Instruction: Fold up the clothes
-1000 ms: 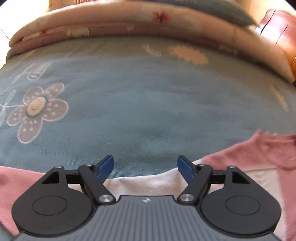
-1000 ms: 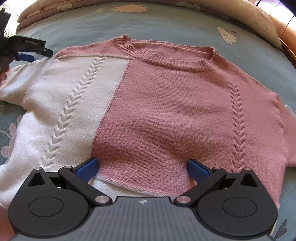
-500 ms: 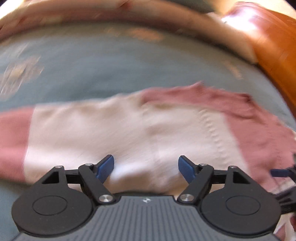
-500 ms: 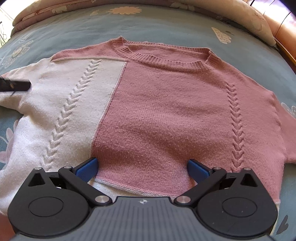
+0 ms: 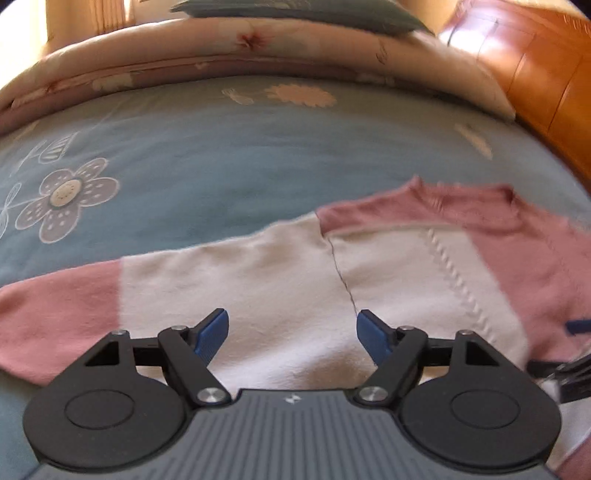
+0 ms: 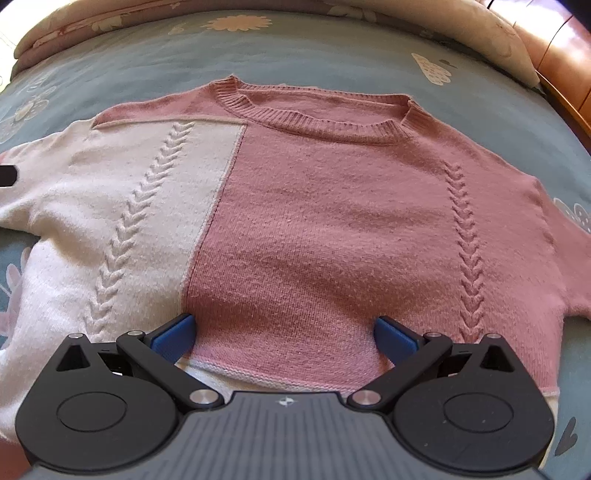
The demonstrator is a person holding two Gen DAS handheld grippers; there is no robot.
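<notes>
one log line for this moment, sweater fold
stage: pre-grasp | sweater: flat on bed sheet | left claw: open over white sleeve | right claw: open at hem

Home bedroom. Bed w/ blue-grey sheet point(image 5: 229, 155), printed w/ white flowers and clouds. Rolled pink floral quilt point(image 5: 258, 55) along far edge, w/ grey-blue pillow point(image 5: 295, 14) on top. Glossy orange-brown wood headboard point(image 5: 535, 70) at right. Sunlit curtain point(image 5: 99, 18) in far left corner. Pink & white knit sweater point(image 6: 332, 221) spread flat on bed.
</notes>
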